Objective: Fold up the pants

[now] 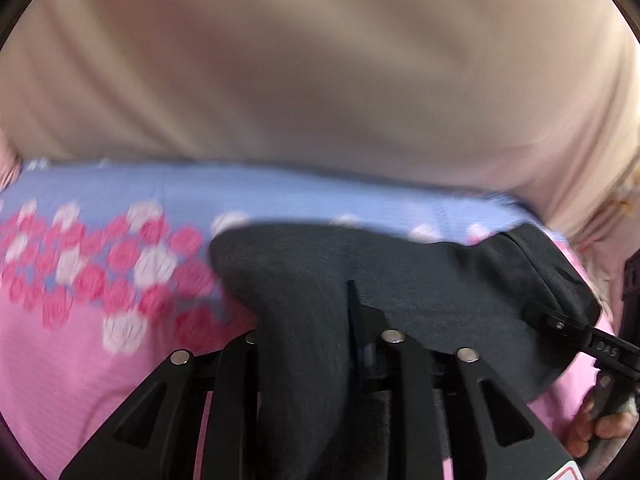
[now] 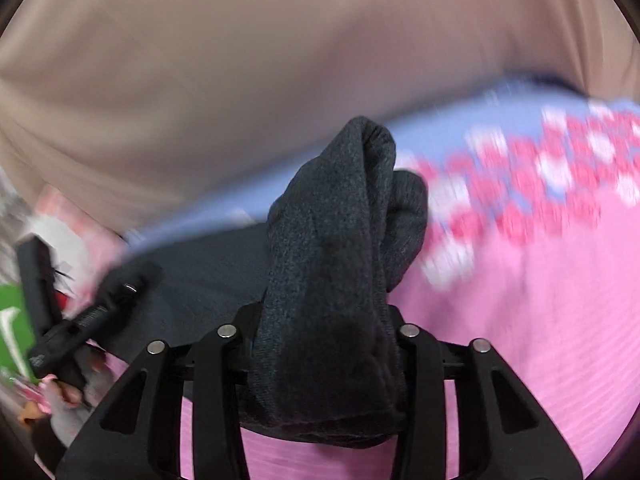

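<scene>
Dark grey pants (image 1: 460, 292): partly spread on pink floral bedsheet (image 1: 80, 360), beige wall (image 1: 320, 60) behind. Left gripper (image 1: 316, 340): fabric bunched between jaws, grip unclear. Right gripper (image 2: 320, 336): likewise draped, grip unclear.

Left gripper (image 1: 320, 344) and right gripper (image 2: 320, 332), both tilted downward, jaws around dark fabric.

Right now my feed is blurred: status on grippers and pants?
Left gripper and right gripper: pants between both. Pants bunched over the bedsheet. Nothing in the way.
</scene>
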A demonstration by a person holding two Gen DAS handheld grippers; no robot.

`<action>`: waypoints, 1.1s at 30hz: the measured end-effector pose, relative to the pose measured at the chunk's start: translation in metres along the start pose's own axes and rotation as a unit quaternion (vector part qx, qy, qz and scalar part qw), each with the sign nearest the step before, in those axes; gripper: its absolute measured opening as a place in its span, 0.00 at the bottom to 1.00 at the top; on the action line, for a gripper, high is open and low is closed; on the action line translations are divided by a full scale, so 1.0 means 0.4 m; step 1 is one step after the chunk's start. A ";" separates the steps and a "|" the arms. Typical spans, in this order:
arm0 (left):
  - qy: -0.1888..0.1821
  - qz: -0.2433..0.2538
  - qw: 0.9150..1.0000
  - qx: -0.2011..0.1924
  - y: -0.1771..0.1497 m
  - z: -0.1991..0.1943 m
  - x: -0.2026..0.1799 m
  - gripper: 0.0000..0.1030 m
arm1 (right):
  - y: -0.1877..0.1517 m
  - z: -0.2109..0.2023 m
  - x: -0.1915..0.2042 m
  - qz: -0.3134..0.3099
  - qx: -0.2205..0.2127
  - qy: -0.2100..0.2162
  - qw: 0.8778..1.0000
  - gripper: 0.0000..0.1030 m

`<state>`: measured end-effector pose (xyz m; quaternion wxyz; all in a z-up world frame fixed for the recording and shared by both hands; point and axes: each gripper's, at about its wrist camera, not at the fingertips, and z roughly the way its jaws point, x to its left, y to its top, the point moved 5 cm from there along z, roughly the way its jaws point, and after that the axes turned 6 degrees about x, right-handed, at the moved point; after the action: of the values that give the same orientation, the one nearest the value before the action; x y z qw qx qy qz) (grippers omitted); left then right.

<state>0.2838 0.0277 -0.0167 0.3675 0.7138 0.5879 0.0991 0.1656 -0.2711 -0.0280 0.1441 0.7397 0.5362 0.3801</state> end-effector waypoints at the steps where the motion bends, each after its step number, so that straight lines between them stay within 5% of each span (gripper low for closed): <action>1: -0.009 -0.009 1.000 0.005 0.000 -0.007 0.007 0.33 | -0.005 -0.004 -0.012 0.006 0.009 0.000 1.000 0.54; 3: 0.010 -0.029 0.999 0.031 -0.010 -0.030 0.037 0.60 | -0.017 -0.027 -0.044 0.010 0.008 -0.033 0.999 0.74; 5: 0.029 -0.028 0.999 0.019 -0.025 -0.089 0.073 0.61 | -0.032 -0.089 -0.059 -0.005 -0.014 -0.058 0.998 0.77; 6: 0.032 -0.028 0.999 0.012 -0.032 -0.119 0.089 0.62 | -0.034 -0.113 -0.062 -0.011 -0.026 -0.070 0.997 0.73; 10: 0.039 -0.043 0.997 -0.043 -0.007 -0.242 0.092 0.62 | -0.034 -0.204 0.030 -0.054 -0.078 -0.076 0.993 0.28; 14: 0.005 -0.052 0.998 -0.028 0.028 -0.208 0.022 0.62 | -0.012 -0.187 0.112 -0.095 -0.086 -0.078 0.989 0.26; 16: 0.023 -0.062 0.998 0.010 0.013 -0.152 0.015 0.62 | -0.023 -0.130 0.077 -0.084 -0.050 -0.084 0.992 0.26; 19: 0.004 -0.085 0.996 0.014 -0.022 -0.139 0.056 0.61 | -0.061 -0.139 0.030 -0.068 -0.049 -0.064 0.994 0.26; 21: -0.028 -0.096 0.995 0.025 -0.052 -0.161 0.100 0.63 | -0.073 -0.173 0.015 -0.063 -0.057 -0.059 0.995 0.33; 23: -0.075 -0.124 0.988 0.047 -0.077 -0.170 0.134 0.67 | -0.075 -0.198 -0.005 -0.045 -0.063 -0.058 0.995 0.90; 25: -0.105 -0.144 0.981 0.072 -0.088 -0.147 0.140 0.67 | -0.071 -0.188 -0.032 -0.017 -0.058 -0.047 0.997 0.96; 28: -0.145 -0.136 0.973 0.117 -0.099 -0.075 0.096 0.67 | -0.075 -0.104 -0.054 0.023 0.018 0.002 1.000 0.95; 29: -0.147 -0.128 0.973 0.127 -0.104 -0.063 0.078 0.65 | -0.079 -0.076 -0.056 0.033 0.038 0.019 0.999 0.84; 30: -0.131 -0.117 0.976 0.128 -0.101 -0.053 0.068 0.51 | -0.075 -0.063 -0.050 0.030 0.036 0.010 0.999 0.78; 31: -0.120 -0.112 0.976 0.142 -0.091 -0.041 0.058 0.37 | -0.067 -0.053 -0.028 0.014 0.052 0.025 0.998 0.41; 33: -0.153 -0.150 0.962 0.167 -0.066 -0.046 0.057 0.22 | -0.036 -0.085 0.000 0.019 0.047 0.025 0.998 0.30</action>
<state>0.2598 0.0568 -0.0272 0.3389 0.6753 0.6333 -0.1675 0.1313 -0.2724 -0.0143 0.0878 0.7462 0.5426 0.3755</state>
